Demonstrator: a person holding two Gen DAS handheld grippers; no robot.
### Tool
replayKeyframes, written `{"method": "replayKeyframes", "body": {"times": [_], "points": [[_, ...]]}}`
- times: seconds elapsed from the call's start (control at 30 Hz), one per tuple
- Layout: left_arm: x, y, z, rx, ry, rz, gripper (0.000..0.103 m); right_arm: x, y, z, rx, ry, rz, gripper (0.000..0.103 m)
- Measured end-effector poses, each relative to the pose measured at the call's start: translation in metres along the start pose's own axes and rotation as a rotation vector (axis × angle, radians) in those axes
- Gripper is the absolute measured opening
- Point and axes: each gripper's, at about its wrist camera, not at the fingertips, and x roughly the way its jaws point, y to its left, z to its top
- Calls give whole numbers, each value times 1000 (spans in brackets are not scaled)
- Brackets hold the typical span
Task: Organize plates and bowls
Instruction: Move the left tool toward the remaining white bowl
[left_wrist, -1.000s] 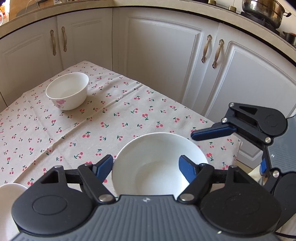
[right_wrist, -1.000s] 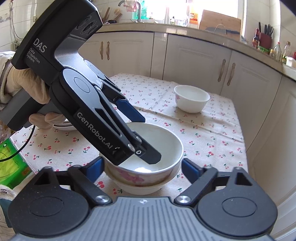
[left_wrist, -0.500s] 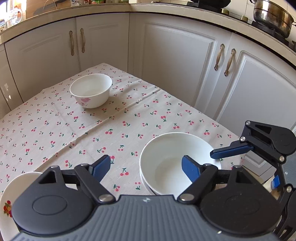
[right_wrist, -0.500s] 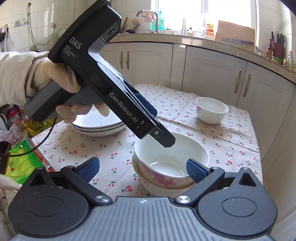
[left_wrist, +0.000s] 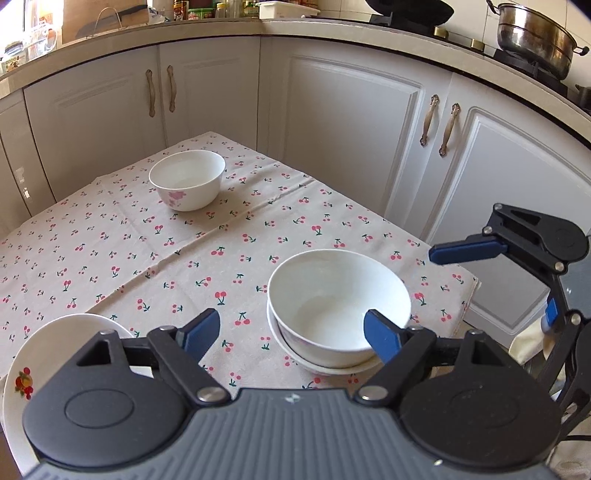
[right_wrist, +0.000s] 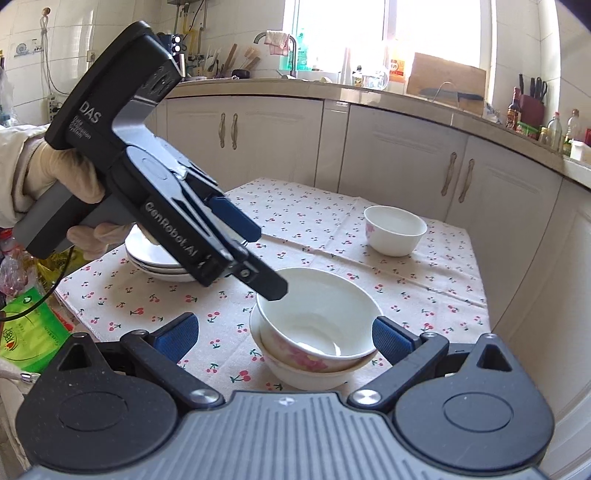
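Nested bowls (right_wrist: 317, 332), table's near edge (stacked to save room) | lone bowl (right_wrist: 395, 230) far corner | left gripper (left_wrist: 291, 328), right gripper (right_wrist: 284, 334): both released, empty.

left gripper (right_wrist: 255, 251): black, blue pads, "GenRobot.AI" | hand (right_wrist: 55, 177): cream glove

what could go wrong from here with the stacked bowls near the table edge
1. The top bowl sits tilted in the lower bowl; a knock from either open tool could tip it.
2. The stack stands near the table's corner, so a nudge might send it off.
3. The lone bowl is far across; reaching risks brushing the stack.
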Motion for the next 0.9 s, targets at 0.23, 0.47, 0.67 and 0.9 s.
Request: {"method": "replayKeyframes", "body": {"times": [0.23,0.47,0.67,0.9], "points": [[-8,5,-9,-52,-41,-6,85,-10,-4,5,8,-6,-48,103],[0,25,-5,-77,-32,-11,86,4,-30,20,2,18,-75,103],[21,53,17,-76,12,24,86,32,-69,37,4,38,-85,103],[55,77,48,-67,52,69,86,75,-116,53,-6,59,-92,103]]}}
